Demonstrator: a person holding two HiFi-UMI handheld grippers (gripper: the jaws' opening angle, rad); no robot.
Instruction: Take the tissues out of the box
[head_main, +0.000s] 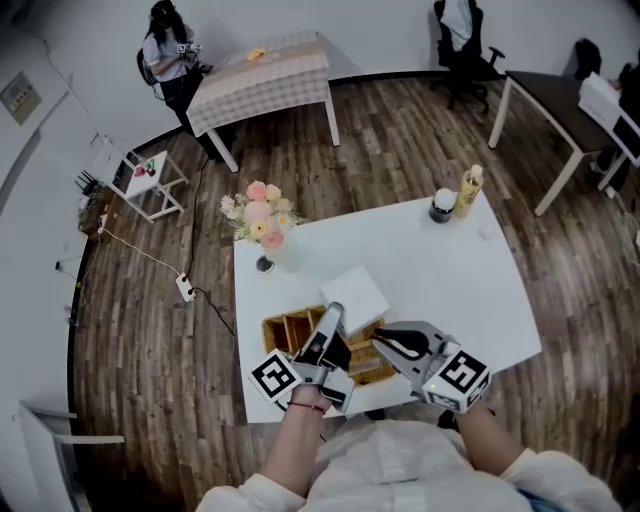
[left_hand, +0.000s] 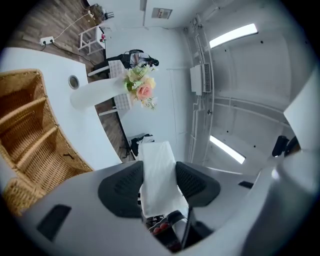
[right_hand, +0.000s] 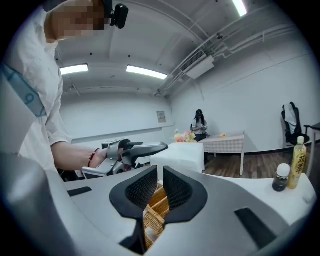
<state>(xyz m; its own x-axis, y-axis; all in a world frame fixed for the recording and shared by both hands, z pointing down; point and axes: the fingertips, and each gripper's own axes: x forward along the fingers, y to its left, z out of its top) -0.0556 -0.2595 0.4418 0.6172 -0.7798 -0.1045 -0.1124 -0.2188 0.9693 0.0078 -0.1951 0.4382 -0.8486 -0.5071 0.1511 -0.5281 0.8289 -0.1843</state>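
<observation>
A white tissue pack (head_main: 357, 292) hangs above the white table (head_main: 450, 290), just past a wicker box (head_main: 290, 330) with compartments. My left gripper (head_main: 333, 315) is shut on the near end of that pack. In the left gripper view the tissue pack (left_hand: 157, 155) is pinched between both pads, with the wicker box (left_hand: 30, 140) at the left. My right gripper (head_main: 378, 340) hovers beside the left one, over the box's right end. In its own view the right gripper (right_hand: 160, 182) shows a narrow gap with nothing visibly in it; the wicker box (right_hand: 155, 210) shows through, the tissue pack (right_hand: 180, 157) beyond.
A vase of flowers (head_main: 262, 225) stands at the table's far left corner. A yellow bottle (head_main: 468, 190) and a dark jar (head_main: 443, 206) stand at the far right. A person (head_main: 165, 50) stands by a checked table (head_main: 262, 75) across the room.
</observation>
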